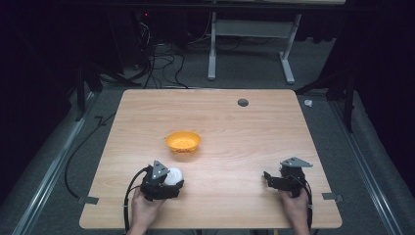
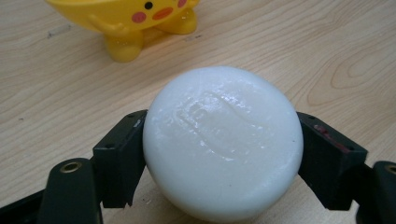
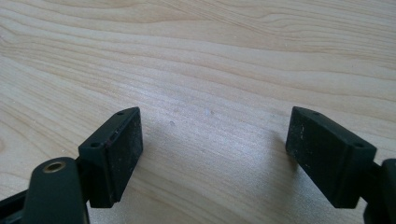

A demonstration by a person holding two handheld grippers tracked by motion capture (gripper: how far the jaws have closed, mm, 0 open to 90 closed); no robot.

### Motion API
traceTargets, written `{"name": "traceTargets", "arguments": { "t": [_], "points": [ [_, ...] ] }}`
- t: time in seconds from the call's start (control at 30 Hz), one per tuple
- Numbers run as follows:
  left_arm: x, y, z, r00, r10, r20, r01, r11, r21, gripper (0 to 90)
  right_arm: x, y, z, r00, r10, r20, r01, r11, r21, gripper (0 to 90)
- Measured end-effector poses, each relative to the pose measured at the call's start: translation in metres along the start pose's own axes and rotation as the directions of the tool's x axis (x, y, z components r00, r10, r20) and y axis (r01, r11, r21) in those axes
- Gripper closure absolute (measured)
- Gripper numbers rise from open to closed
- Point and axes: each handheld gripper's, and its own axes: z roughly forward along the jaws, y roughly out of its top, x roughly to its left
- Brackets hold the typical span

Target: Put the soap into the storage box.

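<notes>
Wooden table, yellow bowl mid-table. Left gripper clamps white soap bar. Right gripper jaws wide, nothing between.

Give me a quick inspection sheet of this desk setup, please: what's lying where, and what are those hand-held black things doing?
Surface: wooden table, bare grain, a round grey grommet near the far edge.
Job's things: white soap bar; yellow duck-faced dish mid-table, looks empty.
Clutter: nothing seen.
Grippers: left tool clamps the soap bar on both sides; right tool open, nothing between its jaws.
Cables: black lead trails from the left tool; more cables on the floor.
Surroundings: grey carpet, white frame legs behind the table, dark room.
</notes>
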Motion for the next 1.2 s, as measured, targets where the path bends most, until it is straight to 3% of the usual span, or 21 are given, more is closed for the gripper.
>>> {"name": "traceTargets", "arguments": {
  "t": [0.33,0.47,0.8,0.97,1.2],
  "points": [
    [0.005,0.010,-0.005,0.9999,-0.011,-0.004,0.011,0.9999,0.001,24.3,0.000,0.000,0.000,1.0000,-0.001,-0.001,0.001,1.000,0.000,19.5],
    [0.007,0.013,-0.007,0.9996,-0.026,0.013,0.026,0.9997,-0.001,24.4,0.000,0.000,0.000,1.0000,-0.001,-0.001,0.001,1.000,0.000,19.5],
    [0.008,0.032,-0.026,1.0000,-0.002,0.008,0.002,1.0000,0.010,24.4,0.000,0.000,0.000,1.0000,-0.005,-0.001,0.005,1.000,0.001,19.5],
    [0.008,0.038,-0.025,1.0000,0.004,0.003,-0.004,1.0000,0.006,24.3,0.000,0.000,0.000,1.0000,-0.005,-0.001,0.005,1.000,0.001,19.6],
    [0.012,0.042,-0.022,0.9996,-0.023,0.014,0.023,0.9997,-0.003,24.3,0.000,0.000,0.000,1.0000,-0.004,-0.001,0.004,1.000,0.002,19.5]
  ]
}}
